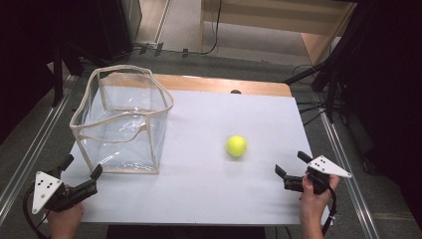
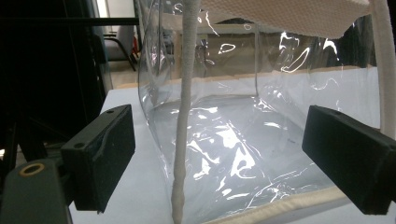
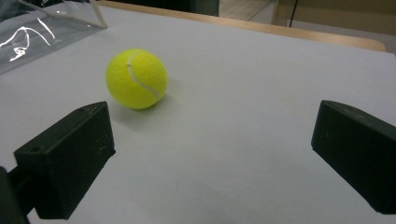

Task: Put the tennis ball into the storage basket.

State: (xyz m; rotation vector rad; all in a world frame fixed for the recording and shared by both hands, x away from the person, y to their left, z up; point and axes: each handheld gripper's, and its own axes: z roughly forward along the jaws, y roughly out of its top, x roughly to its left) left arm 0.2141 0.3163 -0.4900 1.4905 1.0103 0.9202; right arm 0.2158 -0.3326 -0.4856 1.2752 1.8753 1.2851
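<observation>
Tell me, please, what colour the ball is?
Yellow-green ball with a white seam, clearest in the right gripper view.

In the left gripper view, the clear plastic bin with cream fabric trim [image 2: 243, 140] runs off the picture at twelve and three o'clock; its far wall blurs behind glare.

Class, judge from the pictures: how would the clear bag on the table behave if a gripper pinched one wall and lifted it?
The clear bag would probably flop: its walls are wrinkled film and the rim sags unevenly. It likely weighs little, since it looks empty. The glossy film might slip between the pads; the white fabric trim looks grippier.
</observation>
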